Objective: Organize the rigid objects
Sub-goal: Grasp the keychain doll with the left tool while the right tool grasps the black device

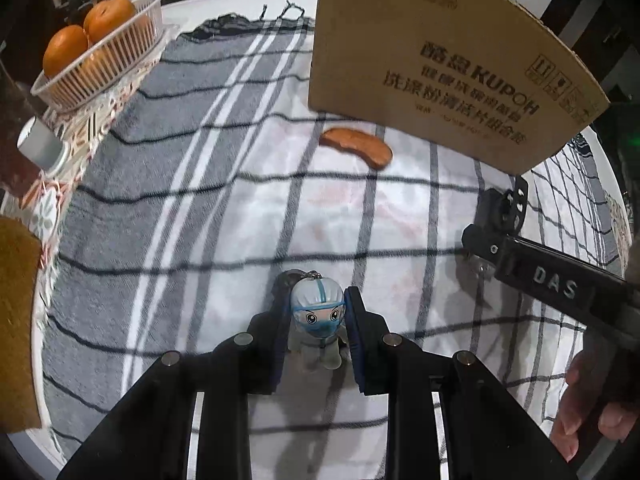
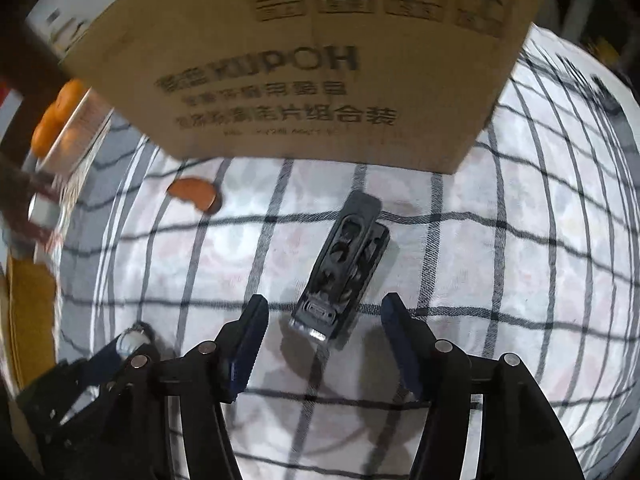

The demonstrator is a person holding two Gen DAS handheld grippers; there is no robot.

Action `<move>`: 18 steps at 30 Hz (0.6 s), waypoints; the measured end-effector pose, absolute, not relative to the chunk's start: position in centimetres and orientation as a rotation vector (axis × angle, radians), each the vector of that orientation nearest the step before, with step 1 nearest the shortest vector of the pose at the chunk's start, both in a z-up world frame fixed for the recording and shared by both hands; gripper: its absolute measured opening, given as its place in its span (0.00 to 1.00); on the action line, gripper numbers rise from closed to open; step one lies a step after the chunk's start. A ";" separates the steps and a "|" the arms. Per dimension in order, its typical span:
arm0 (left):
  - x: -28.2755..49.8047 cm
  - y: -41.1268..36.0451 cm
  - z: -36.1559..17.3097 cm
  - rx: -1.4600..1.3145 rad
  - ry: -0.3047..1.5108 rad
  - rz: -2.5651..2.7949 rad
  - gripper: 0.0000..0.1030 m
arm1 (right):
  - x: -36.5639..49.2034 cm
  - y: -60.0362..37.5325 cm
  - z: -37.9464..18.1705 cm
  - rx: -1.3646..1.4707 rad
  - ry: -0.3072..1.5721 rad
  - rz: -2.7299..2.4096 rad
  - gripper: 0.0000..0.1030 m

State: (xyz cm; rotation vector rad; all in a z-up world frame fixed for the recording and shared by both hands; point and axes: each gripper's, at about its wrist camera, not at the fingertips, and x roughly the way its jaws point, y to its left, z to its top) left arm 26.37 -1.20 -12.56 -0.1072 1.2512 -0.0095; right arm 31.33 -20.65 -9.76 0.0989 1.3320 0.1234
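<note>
The left tool (image 1: 318, 322) was closed on a small medic figurine (image 1: 319, 316), its two dark pads pressed against either side of the toy's hooded head, the figure's feet hanging just above the checked cloth (image 1: 224, 216) that covered the surface. Ahead of that tool and a little to its right, a sausage-shaped toy (image 1: 357, 147) lay on the cloth at the foot of a cardboard box (image 1: 444, 60). Far ahead to its left stood a white basket (image 1: 116, 60) of oranges (image 1: 110, 18). The right tool (image 2: 324, 338) stood wide open and gripped nothing, its fingers apart on either side of the near end of a black clip-like object (image 2: 346, 264) lying on the cloth just ahead of it. The same box (image 2: 304, 60) loomed beyond, with the sausage-shaped toy (image 2: 195, 194) off to the right tool's left.
</note>
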 end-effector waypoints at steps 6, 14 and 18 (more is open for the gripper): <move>27.8 -0.7 -12.5 -0.088 1.237 -0.025 0.26 | 32.9 -21.3 -10.4 0.165 1.332 0.040 0.55; 28.1 -0.8 -13.1 -0.078 1.234 -0.052 0.26 | 33.8 -20.3 -10.5 0.119 1.338 -0.003 0.32; 27.7 -1.5 -12.9 -0.077 1.224 -0.074 0.26 | 32.8 -20.3 -9.9 0.082 1.338 0.035 0.30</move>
